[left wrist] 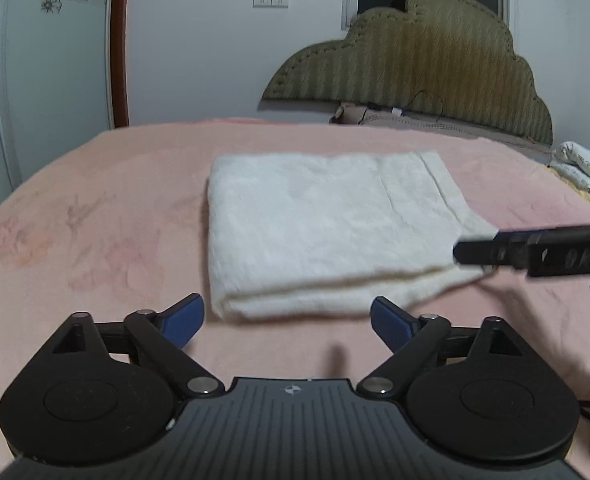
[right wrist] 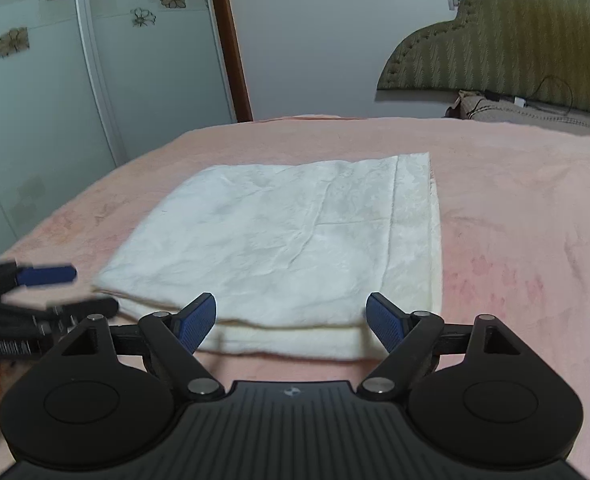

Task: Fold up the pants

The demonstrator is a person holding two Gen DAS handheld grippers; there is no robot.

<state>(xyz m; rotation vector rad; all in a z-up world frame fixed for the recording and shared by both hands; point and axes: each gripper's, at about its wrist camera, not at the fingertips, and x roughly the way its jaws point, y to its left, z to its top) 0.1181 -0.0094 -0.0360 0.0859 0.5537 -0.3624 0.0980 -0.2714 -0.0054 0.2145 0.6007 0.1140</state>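
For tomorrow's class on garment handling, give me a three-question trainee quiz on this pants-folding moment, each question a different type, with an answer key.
1. True or false: the left gripper has its jaws clamped on the white pants.
2. Multiple choice: the pants lie on A) a bare wooden table, B) a pink bedspread, C) a tiled floor.
3. Short answer: what state is the garment in, and how does the right gripper stand?

Key
1. False: its jaws are spread and hold nothing.
2. B
3. The pants lie in a flat folded rectangle with layered edges showing; the right gripper is open at the near edge.
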